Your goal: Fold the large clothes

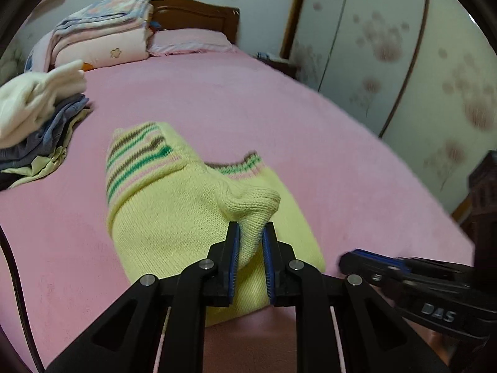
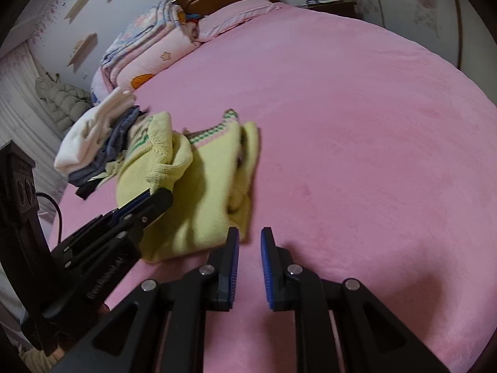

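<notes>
Sweater (image 1: 174,217) lies lengthwise away from left gripper (image 1: 251,233), striped hem farthest.

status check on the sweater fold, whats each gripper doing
Left gripper shut on yellow sweater, bunched fold lifted. Right gripper open, empty, at sweater's near edge. Clothes pile close beside the sweater on the pink bed.

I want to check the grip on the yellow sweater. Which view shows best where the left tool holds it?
The left wrist view: the left tool is shut on a bunched fold of the yellow sweater, seen close and head-on. The right wrist view shows that tool from the side, its tips against the sweater, so the pinch is hidden.
</notes>
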A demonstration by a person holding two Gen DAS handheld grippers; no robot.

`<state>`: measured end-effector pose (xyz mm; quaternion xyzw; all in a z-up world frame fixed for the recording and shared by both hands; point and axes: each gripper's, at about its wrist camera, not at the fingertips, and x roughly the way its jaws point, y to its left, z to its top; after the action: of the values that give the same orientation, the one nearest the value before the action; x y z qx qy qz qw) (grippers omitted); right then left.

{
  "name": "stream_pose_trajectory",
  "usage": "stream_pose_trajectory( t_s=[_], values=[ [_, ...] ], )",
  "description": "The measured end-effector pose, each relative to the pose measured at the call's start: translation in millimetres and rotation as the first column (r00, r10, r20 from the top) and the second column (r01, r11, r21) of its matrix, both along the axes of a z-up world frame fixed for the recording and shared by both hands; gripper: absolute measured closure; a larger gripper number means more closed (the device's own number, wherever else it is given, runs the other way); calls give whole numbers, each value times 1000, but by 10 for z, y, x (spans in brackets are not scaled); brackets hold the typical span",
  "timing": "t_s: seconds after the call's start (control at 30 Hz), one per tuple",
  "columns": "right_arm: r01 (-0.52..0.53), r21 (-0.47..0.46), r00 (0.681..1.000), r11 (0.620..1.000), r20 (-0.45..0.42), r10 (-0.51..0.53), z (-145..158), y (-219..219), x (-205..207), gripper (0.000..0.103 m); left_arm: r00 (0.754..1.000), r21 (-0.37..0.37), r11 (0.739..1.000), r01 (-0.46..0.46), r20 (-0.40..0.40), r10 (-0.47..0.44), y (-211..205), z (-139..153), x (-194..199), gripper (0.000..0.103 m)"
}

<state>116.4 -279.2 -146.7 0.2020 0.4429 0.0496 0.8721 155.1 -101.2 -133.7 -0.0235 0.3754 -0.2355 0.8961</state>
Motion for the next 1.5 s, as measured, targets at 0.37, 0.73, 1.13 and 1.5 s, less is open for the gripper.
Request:
stream_pose_trajectory(
  t_s=[0.37,0.73,1.13,1.5],
  values=[
    [-38,244,995,969,-84,60,-23,-52,630,88,990,-9,997,76,116,-75,-46,224,-203,93],
    [-42,337,982,940,-159,101,-126,15,800,59,990,20,993,-120,75,118,502,139,-185,56],
    [-27,423,963,906,-232,137,-314,102,1334,43,956,-71,967,-244,-186,227,1192,-318,896,54],
    [-72,576,937,815,-241,253,-485,263,1711,39,953,-190,956,-223,-248,173,1274,-465,1115,48]
  ],
)
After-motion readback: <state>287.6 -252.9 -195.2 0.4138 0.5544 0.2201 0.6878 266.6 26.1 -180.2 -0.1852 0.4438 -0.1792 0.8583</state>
